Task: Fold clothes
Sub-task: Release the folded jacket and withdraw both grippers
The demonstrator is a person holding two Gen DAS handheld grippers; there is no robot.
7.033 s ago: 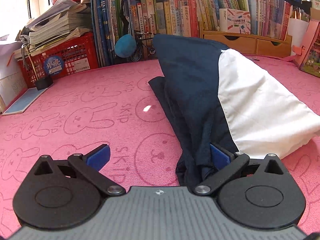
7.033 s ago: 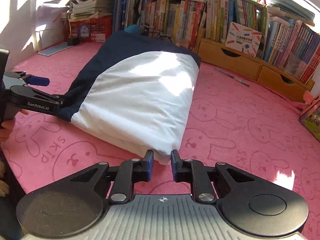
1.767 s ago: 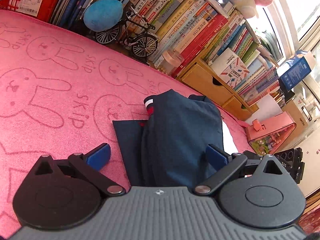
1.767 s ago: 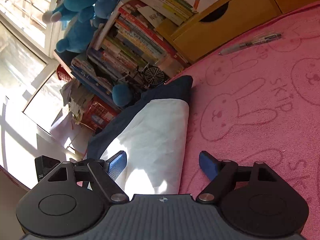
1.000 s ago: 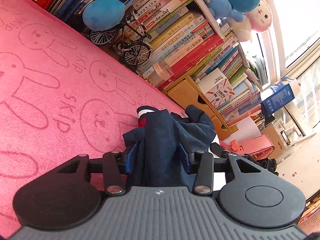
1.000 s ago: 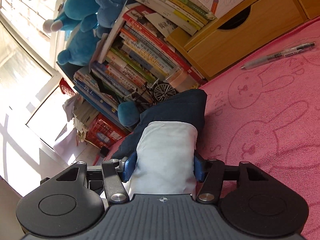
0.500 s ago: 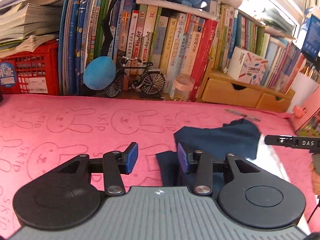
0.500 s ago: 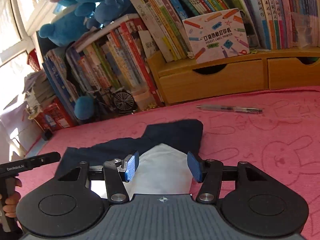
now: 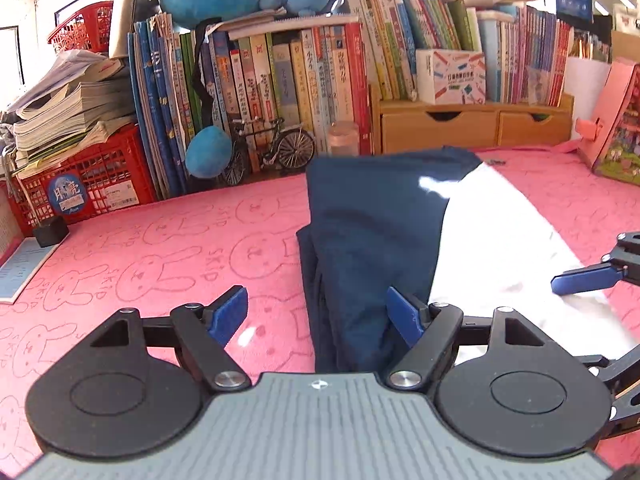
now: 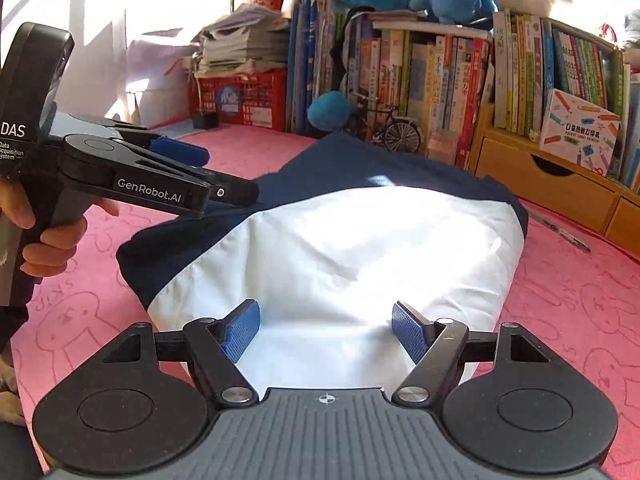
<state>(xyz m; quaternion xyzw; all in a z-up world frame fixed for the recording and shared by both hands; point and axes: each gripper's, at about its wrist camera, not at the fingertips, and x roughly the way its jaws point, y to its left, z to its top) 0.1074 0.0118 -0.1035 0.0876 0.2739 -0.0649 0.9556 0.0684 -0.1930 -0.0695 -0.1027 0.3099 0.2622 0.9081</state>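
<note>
A folded navy and white garment (image 9: pixel 400 232) lies on the pink rabbit-print mat (image 9: pixel 160 248). In the left wrist view my left gripper (image 9: pixel 318 316) is open, its fingers spread over the garment's navy near-left edge, holding nothing. In the right wrist view the garment (image 10: pixel 360 248) shows its white panel nearest. My right gripper (image 10: pixel 326 334) is open over the white near edge, empty. The left gripper (image 10: pixel 224 176) also shows there at the left, above the navy part.
Books (image 9: pixel 320 80) and plush toys line the back. A model bicycle (image 9: pixel 272 148), a red crate (image 9: pixel 84 176) with papers and a wooden drawer unit (image 9: pixel 472 124) stand behind the mat. A pen (image 10: pixel 564 236) lies at the right.
Both grippers closed on the garment, carried its end over, then opened wide and let go. The garment now lies folded flat, and both grippers have pulled back to its near edge.
</note>
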